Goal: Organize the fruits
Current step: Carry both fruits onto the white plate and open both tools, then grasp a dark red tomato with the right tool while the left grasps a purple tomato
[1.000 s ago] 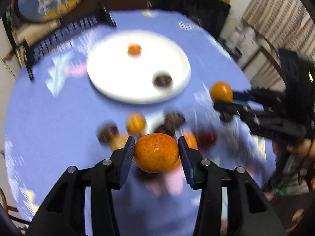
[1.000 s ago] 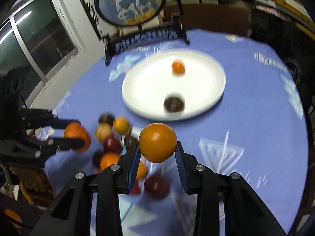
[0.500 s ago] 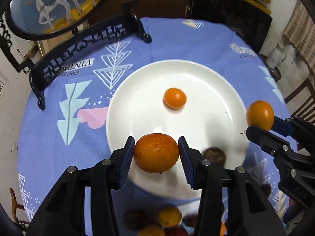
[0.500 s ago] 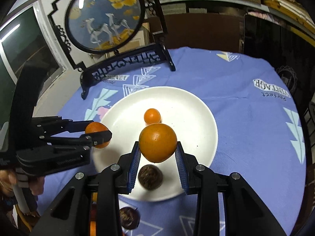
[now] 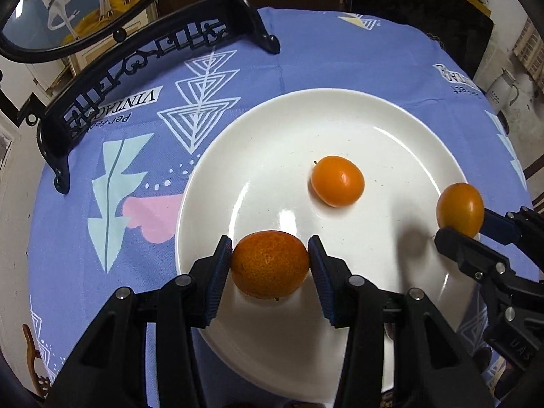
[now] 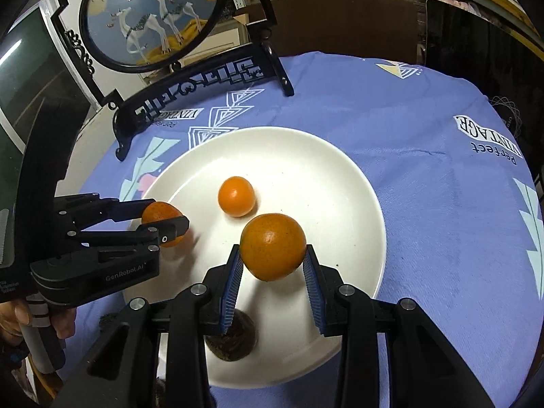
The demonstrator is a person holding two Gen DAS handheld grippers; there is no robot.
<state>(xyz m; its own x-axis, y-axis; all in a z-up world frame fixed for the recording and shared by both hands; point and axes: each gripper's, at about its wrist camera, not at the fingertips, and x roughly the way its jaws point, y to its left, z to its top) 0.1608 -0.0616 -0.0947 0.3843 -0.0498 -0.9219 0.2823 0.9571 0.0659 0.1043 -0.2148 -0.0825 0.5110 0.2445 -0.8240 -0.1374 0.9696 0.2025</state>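
- Fruits: a rough-skinned orange (image 5: 270,264) is sitting clamped between the blue ribbed pads of the left gripper (image 5: 270,267), over the near-left part of the white plate (image 5: 391,119).
- The left gripper is standing narrowly parted, its pads pressing on both sides of that orange; in the right wrist view the same gripper (image 6: 166,224) is reaching in from the left with the orange (image 6: 159,216) partly hidden by its fingers.
- A smoother orange (image 6: 273,246) is being gripped by the right gripper (image 6: 273,258), whose pads are closing on its lower flanks while most of the fruit is showing above them.
- In the left wrist view that right gripper (image 5: 465,224) is coming in from the right edge, its orange (image 5: 460,209) hanging over the plate's right rim.
- A small loose orange (image 5: 337,181) is lying on the plate, near its middle and apart from both held fruits.
- A dark brown round fruit (image 6: 234,338) is resting on the plate's near part, partly hidden behind the right gripper's left finger.
- The plate is sitting on a blue printed tablecloth (image 6: 425,156).
- A black ornate stand (image 6: 204,85) with a round deer picture (image 6: 149,10) is standing on the cloth beyond the plate.
- A person's hand (image 6: 20,316) is wrapping the left gripper's handle at the lower left edge.
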